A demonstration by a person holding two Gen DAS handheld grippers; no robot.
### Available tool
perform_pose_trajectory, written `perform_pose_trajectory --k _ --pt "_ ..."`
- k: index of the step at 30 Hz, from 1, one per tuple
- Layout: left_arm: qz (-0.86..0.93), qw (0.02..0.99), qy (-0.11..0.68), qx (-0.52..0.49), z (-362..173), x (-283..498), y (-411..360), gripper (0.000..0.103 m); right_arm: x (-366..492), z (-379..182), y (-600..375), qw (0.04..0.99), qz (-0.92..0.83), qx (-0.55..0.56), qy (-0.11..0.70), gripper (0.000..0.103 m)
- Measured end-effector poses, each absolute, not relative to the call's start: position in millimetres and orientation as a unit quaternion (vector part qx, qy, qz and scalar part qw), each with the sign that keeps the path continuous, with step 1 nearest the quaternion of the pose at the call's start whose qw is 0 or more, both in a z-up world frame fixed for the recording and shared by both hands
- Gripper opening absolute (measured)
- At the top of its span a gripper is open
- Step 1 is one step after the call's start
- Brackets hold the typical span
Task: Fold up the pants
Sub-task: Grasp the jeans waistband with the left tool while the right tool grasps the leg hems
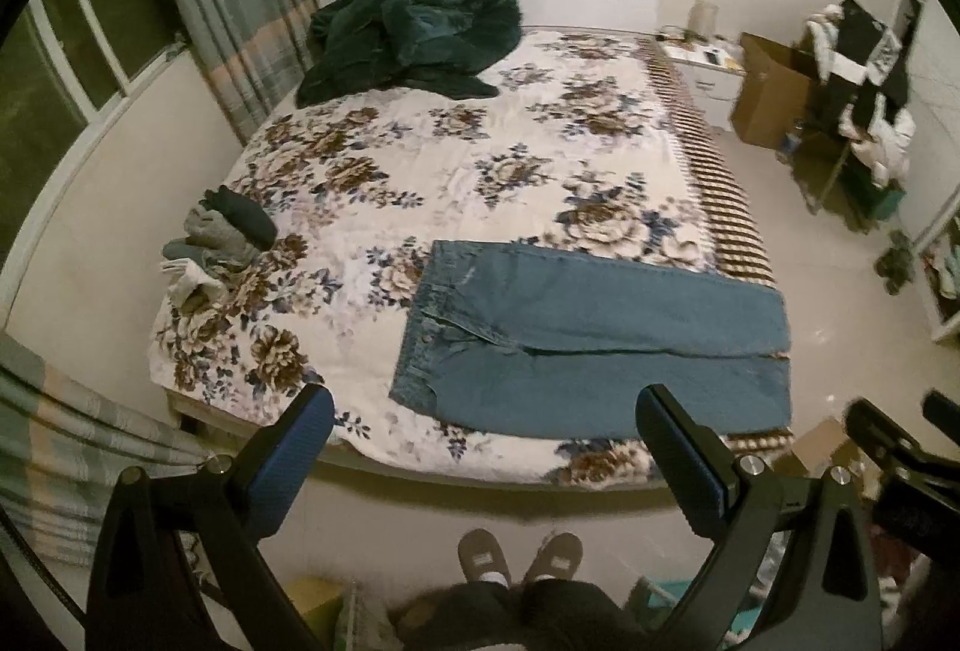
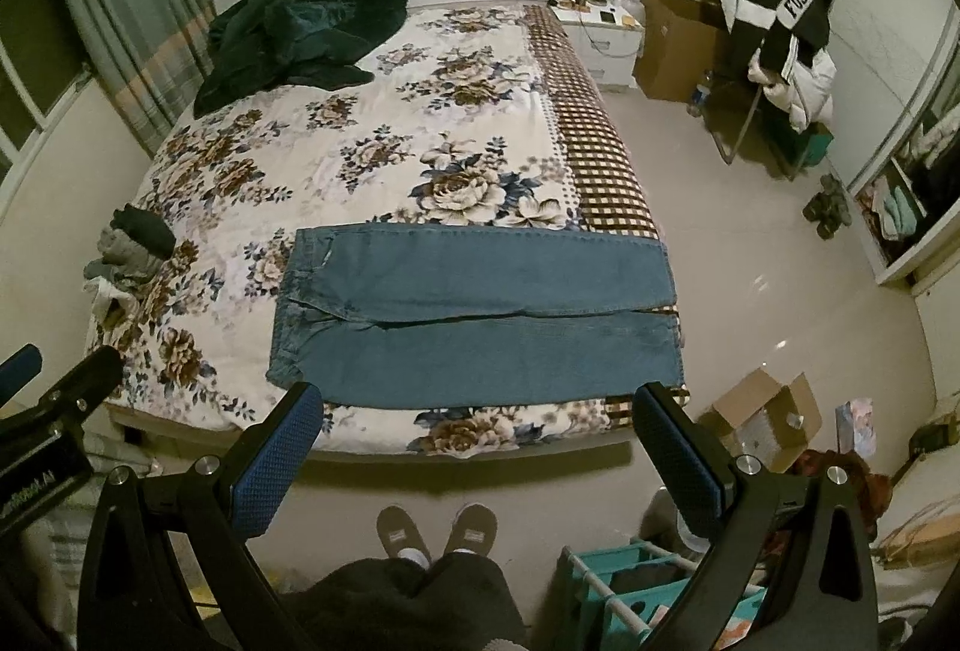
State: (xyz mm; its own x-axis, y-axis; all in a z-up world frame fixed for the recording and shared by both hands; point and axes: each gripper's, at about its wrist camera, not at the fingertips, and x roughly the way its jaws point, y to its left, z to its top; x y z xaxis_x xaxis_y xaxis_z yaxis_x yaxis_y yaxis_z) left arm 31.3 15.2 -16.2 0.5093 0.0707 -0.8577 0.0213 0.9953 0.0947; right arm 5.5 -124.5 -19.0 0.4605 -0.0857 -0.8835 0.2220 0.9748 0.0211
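Observation:
Blue jeans (image 1: 594,339) lie spread flat across the near end of the bed, waistband to the left, legs side by side reaching the right edge; they also show in the right wrist view (image 2: 480,315). My left gripper (image 1: 486,411) is open and empty, held high above the floor in front of the bed's foot. My right gripper (image 2: 480,405) is open and empty, at the same height, to the right of the left one. The right gripper's tip shows at the right edge of the left wrist view (image 1: 888,441).
The bed (image 2: 384,153) has a floral cover. A dark green blanket (image 2: 300,33) lies by the headboard. A pile of folded clothes (image 2: 132,243) sits at the bed's left edge. Cardboard boxes (image 2: 762,417), a teal rack (image 2: 630,579) and a clothes-laden chair (image 2: 780,51) stand to the right.

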Motion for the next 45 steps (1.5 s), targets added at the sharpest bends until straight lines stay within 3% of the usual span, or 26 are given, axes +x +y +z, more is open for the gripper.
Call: perform_pose_trajectory --k 6,12,18,31,40,41,42,45 --pt "0.063 0.866 0.492 0.054 -51.9 83.3 -1.9 0.103 48.4 -64.9 -175.4 0.841 -0.109 0.097 0.522 0.103" --pt "0.083 0.831 0.548 0.044 -119.8 165.2 -5.7 0.103 121.0 -134.3 -234.1 0.813 -0.141 0.147 0.546 0.103" --pt "0.092 0.776 0.624 0.017 -212.8 265.1 -4.9 0.103 211.9 -236.5 -300.7 0.760 -0.187 0.235 0.576 0.103" --pt "0.146 0.666 0.730 -0.045 -446.3 472.8 17.6 0.103 398.9 -517.1 -447.0 0.620 -0.309 0.373 0.618 0.103" --pt "0.187 0.615 0.756 -0.126 -541.9 523.2 40.1 0.101 438.9 -633.5 -499.8 0.557 -0.355 0.429 0.616 0.103" --pt "0.190 0.615 0.754 -0.129 -544.2 522.7 42.7 0.090 441.0 -641.1 -502.3 0.551 -0.358 0.436 0.615 0.103" --pt "0.196 0.616 0.752 -0.130 -545.5 521.1 45.3 0.070 442.4 -647.3 -504.2 0.547 -0.359 0.443 0.613 0.103" --pt "0.194 0.632 0.734 -0.159 -543.1 513.3 55.0 0.039 448.5 -663.8 -507.4 0.542 -0.359 0.460 0.605 0.101"
